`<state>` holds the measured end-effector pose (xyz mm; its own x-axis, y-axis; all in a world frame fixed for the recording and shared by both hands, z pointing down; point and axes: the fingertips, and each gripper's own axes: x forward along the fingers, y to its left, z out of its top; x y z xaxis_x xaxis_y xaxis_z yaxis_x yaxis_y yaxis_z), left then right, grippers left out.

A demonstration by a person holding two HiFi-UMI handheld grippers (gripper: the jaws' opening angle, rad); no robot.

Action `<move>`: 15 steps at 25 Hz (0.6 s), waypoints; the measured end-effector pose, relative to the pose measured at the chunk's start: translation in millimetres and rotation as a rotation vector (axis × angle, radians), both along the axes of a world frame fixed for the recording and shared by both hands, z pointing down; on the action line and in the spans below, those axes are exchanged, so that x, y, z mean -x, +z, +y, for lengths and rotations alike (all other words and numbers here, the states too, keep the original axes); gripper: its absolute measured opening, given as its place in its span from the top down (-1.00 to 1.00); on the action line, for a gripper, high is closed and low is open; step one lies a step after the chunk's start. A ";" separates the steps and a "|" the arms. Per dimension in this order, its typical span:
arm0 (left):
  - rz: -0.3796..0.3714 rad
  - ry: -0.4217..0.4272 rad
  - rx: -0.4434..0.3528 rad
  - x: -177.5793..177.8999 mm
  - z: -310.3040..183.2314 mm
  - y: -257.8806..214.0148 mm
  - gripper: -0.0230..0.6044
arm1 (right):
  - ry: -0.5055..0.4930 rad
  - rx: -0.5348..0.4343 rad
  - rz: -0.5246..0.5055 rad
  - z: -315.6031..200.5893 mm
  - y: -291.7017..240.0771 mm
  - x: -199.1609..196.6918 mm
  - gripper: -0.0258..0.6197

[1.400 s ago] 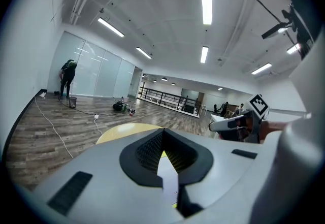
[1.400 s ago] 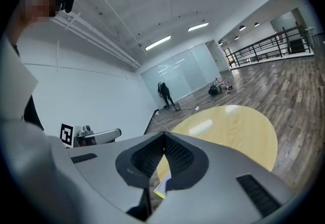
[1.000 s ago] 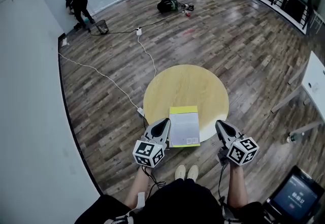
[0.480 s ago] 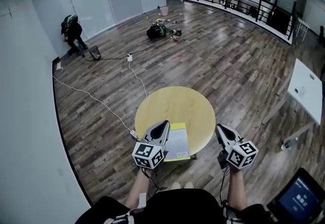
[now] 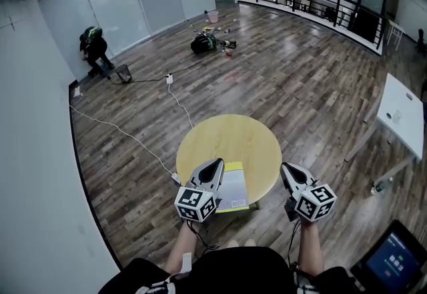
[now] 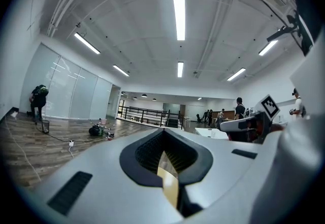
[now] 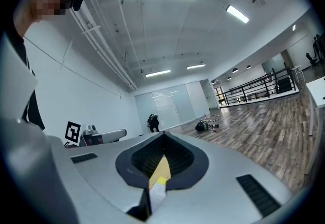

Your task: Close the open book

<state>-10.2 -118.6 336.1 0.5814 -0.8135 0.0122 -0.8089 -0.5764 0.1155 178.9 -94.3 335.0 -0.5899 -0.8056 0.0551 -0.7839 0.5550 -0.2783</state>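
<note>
A book [image 5: 235, 187] with a white cover and yellow borders lies shut and flat at the near edge of the round yellow table [image 5: 230, 143]. My left gripper [image 5: 214, 165] hovers over the book's left edge, its jaws meeting at the tip, nothing in them. My right gripper [image 5: 287, 169] hangs just off the table's right rim, also shut and empty. Both point level and away from me. In the left gripper view my left gripper [image 6: 163, 131] faces the hall, and in the right gripper view my right gripper [image 7: 163, 135] does the same.
White cables [image 5: 127, 134] run over the wooden floor left of the table. A person [image 5: 95, 49] crouches by the far glass wall. A pile of bags [image 5: 203, 43] lies further back. A white table [image 5: 403, 113] stands right, a screen [image 5: 393, 263] at bottom right.
Both grippers have risen a little near the table's front edge. The head view has tipped up, so table and book look smaller. The book has not moved.
</note>
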 end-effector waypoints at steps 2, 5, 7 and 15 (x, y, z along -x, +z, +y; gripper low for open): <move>0.001 -0.004 0.004 1.7 1.2 1.0 0.93 | -0.003 -0.001 0.010 0.9 0.1 1.9 0.91; 0.001 -0.006 0.007 2.6 2.3 1.3 0.93 | -0.007 -0.003 0.019 1.3 -0.3 3.8 0.91; -0.001 -0.004 0.008 2.4 3.7 1.9 0.93 | -0.009 -0.004 0.020 2.2 -0.5 4.3 0.91; -0.001 -0.003 0.004 1.0 5.6 0.9 0.93 | -0.013 -0.016 0.031 4.0 -3.7 3.1 0.91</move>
